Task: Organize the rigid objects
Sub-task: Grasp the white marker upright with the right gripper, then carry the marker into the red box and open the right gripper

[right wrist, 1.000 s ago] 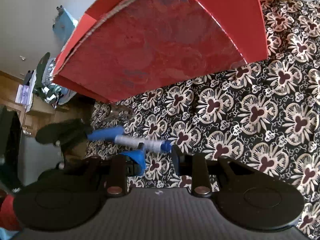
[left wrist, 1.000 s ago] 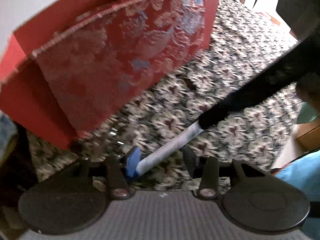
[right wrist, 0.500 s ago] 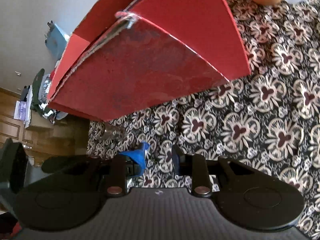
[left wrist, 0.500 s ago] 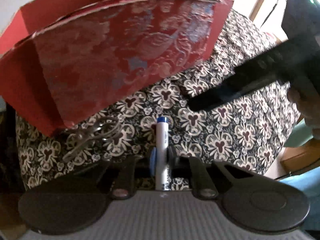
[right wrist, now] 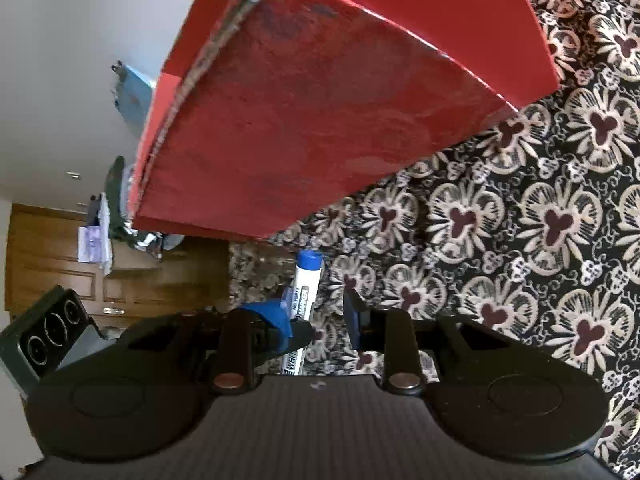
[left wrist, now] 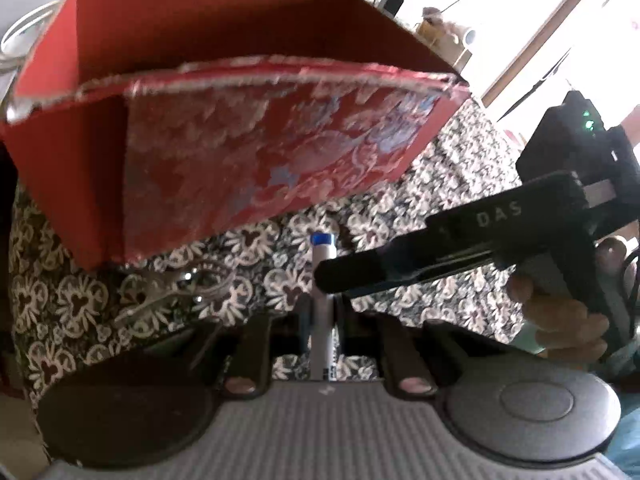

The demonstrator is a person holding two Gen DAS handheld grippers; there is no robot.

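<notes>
My left tool [left wrist: 322,316] is clamped on the whiteboard marker [left wrist: 323,276], blue cap pointing at the red box [left wrist: 256,160], just in front of it over the floral tabletop [left wrist: 420,216]. My right tool [right wrist: 326,320] sits right of the marker, fingers slightly apart, empty.

Daylight is admitted from the window [left wrist: 560,20] at two o'clock, blown out to glare; edges are bowed by fisheye distortion, and the red box [left wrist: 248,160] is softly blurred.
</notes>
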